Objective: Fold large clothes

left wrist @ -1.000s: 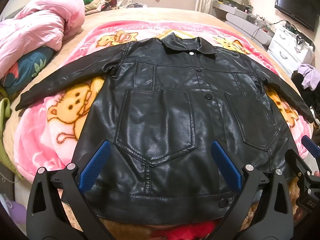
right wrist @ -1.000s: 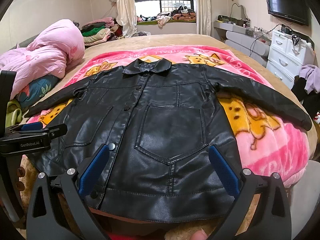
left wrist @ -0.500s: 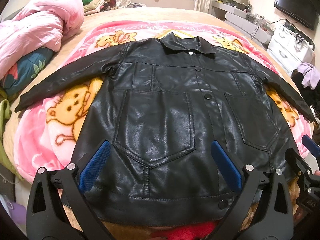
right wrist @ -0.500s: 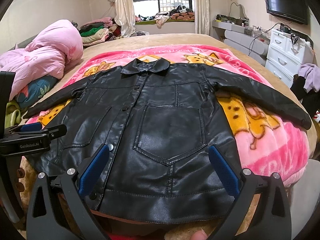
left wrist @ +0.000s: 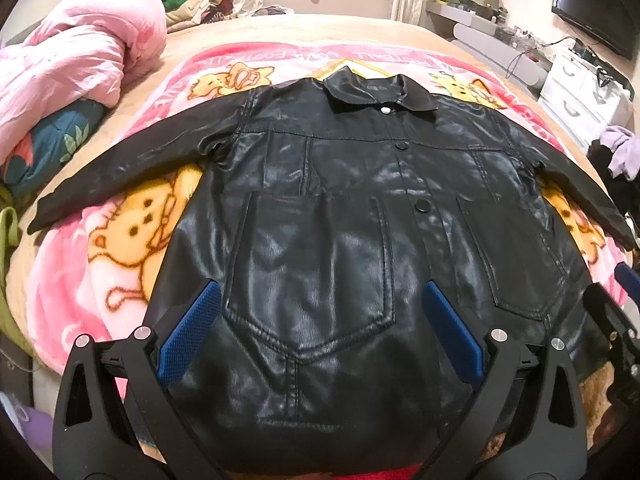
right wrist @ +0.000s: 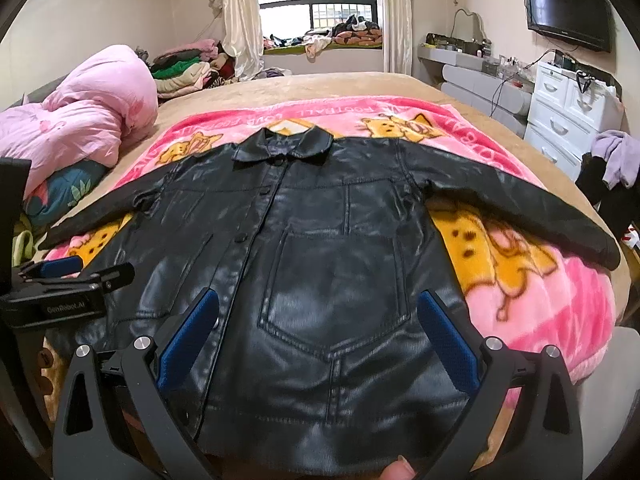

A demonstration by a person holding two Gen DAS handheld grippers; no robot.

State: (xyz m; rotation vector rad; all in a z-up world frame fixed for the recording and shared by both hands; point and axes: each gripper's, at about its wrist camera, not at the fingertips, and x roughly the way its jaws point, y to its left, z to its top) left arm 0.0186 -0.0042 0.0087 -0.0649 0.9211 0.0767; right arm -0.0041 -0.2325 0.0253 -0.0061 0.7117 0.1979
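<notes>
A black leather jacket (left wrist: 340,208) lies flat and face up on a pink cartoon blanket (left wrist: 80,272), buttoned, collar far, hem near, both sleeves spread sideways. It also shows in the right wrist view (right wrist: 320,248). My left gripper (left wrist: 320,320) is open and empty, hovering above the jacket's left pocket near the hem. My right gripper (right wrist: 316,328) is open and empty above the right pocket. The right gripper shows at the right edge of the left wrist view (left wrist: 616,312); the left gripper shows at the left edge of the right wrist view (right wrist: 64,280).
The blanket (right wrist: 540,280) covers a tan bed (right wrist: 320,84). A pink duvet (left wrist: 68,60) is heaped at the left. White drawers (right wrist: 568,116), a wall TV (right wrist: 568,8) and clothes on a chair (right wrist: 608,172) stand at the right. A clothes pile (right wrist: 184,68) lies by the window.
Both grippers have edged slightly forward over the jacket's lower half. The jacket has not moved, and both jaws stay open.
</notes>
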